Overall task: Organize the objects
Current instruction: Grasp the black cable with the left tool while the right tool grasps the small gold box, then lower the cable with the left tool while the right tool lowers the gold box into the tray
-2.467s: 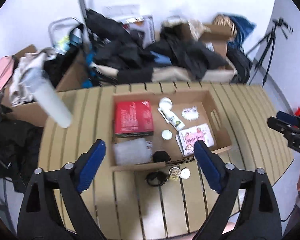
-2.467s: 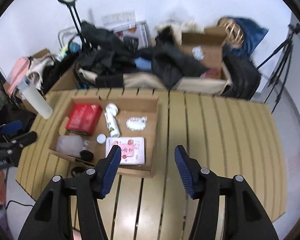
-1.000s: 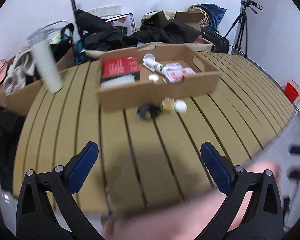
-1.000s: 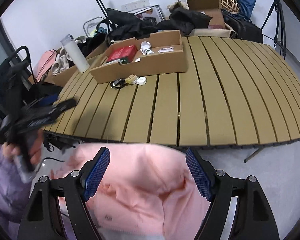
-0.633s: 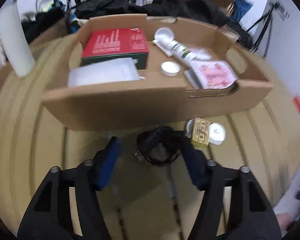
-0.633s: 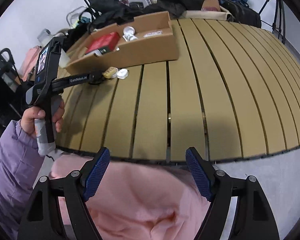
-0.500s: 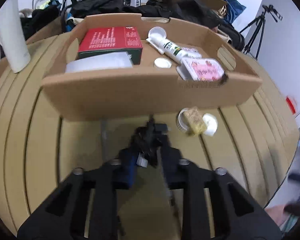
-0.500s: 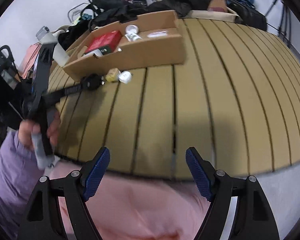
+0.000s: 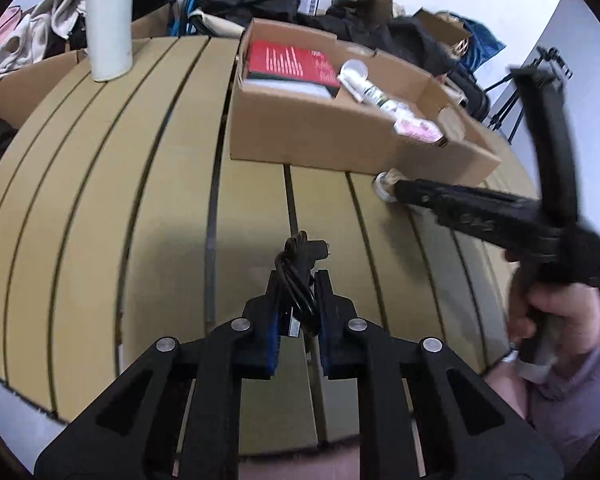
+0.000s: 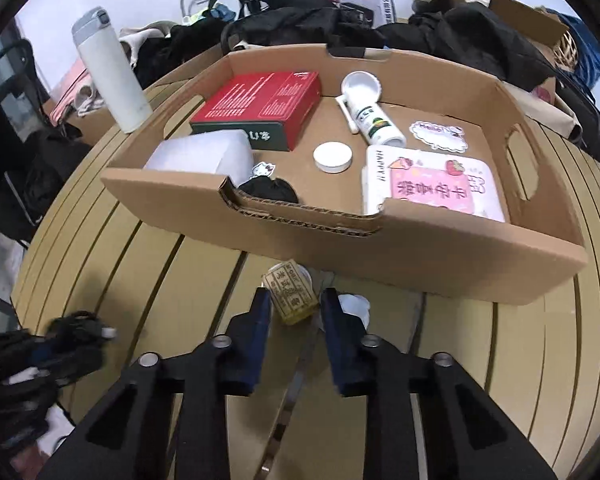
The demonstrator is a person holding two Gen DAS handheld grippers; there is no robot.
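Black cable (image 9: 298, 276) btwn left hand-held gripper (image 9: 296, 300) pads

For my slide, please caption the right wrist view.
Right claw closing around a yellow block before the box.

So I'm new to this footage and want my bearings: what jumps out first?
The open cardboard box on the slatted table dominates, a red box at its back left. In front, the right gripper is closing around a small yellow block; the left gripper is shut on a coiled black cable.
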